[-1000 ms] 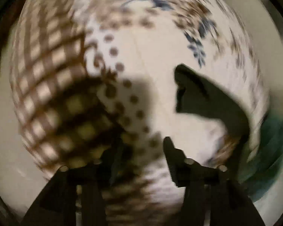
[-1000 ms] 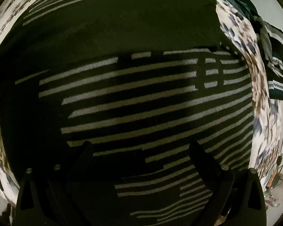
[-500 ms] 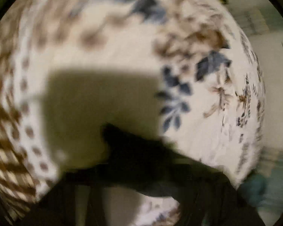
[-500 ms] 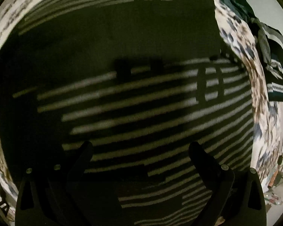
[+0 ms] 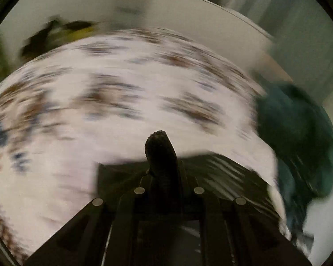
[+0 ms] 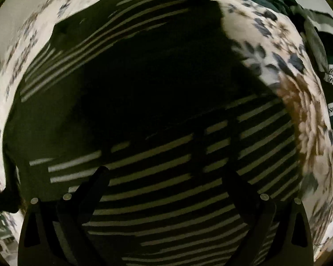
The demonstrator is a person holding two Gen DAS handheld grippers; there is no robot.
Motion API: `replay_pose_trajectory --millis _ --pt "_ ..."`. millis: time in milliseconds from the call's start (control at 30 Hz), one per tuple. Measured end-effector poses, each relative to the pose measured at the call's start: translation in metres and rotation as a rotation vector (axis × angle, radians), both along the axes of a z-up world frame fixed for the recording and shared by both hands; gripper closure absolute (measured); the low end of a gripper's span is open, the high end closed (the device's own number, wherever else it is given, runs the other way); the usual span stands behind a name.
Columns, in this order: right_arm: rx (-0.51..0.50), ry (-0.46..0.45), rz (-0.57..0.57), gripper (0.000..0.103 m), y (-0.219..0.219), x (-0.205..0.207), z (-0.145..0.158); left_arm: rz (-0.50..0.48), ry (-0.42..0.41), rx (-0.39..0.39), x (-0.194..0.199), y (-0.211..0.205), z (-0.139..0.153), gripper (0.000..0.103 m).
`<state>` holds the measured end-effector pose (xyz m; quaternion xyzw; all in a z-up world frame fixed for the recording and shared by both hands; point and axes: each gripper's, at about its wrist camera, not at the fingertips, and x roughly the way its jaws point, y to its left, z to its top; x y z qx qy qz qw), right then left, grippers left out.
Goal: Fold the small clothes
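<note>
A black garment with thin white stripes [image 6: 166, 177] lies spread on a white floral bedsheet [image 6: 277, 55]. My right gripper [image 6: 166, 177] hovers over its striped lower part with fingers wide apart and nothing between them. In the blurred left wrist view my left gripper [image 5: 159, 155] is shut, its fingers pressed together on an edge of the same black striped garment [image 5: 222, 170], which hangs lifted below the fingers. A fold of the garment lies over its upper part in the right wrist view.
A heap of dark green clothes [image 5: 299, 137] lies to the right on the floral bedsheet [image 5: 100, 99]; it also shows in the right wrist view [image 6: 322, 55]. A dark and yellow item [image 5: 62, 33] lies at the far left. A pale wall [image 5: 211, 22] stands behind the bed.
My left gripper went from open over the sheet to shut on the garment's edge and swung up and across. In the right wrist view a black fold has come over the garment.
</note>
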<state>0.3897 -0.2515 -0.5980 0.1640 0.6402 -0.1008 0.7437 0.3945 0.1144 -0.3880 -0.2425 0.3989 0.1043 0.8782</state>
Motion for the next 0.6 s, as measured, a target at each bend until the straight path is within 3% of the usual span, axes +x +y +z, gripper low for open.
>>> replay_pose_trajectory --millis 200,300,333,367,433,533,600 --pt "-0.009 -0.015 0.047 0.001 -0.069 0.009 0.009 -0.296 0.027 -0.106 0.055 -0.215 -0.024 0.093" --pt "-0.019 -0.016 0.074 0.001 -0.102 0.012 0.013 -0.409 0.146 -0.148 0.072 -0.288 -0.052 0.089" --pt "-0.017 -0.011 0.076 0.001 -0.107 0.012 0.015 -0.447 0.192 -0.14 0.075 -0.306 -0.06 0.083" --pt "-0.01 -0.004 0.077 0.001 -0.123 0.014 0.015 -0.474 0.226 -0.115 0.077 -0.319 -0.063 0.076" --pt "0.006 0.004 0.078 0.001 -0.145 0.011 0.017 -0.537 0.239 -0.071 0.068 -0.33 -0.062 0.047" --pt "0.046 0.004 0.064 0.001 -0.173 0.001 0.022 -0.536 0.226 -0.051 0.044 -0.316 -0.058 0.027" --pt "0.091 -0.004 0.044 0.001 -0.188 0.001 0.027 -0.467 0.237 0.009 0.021 -0.275 -0.056 0.025"
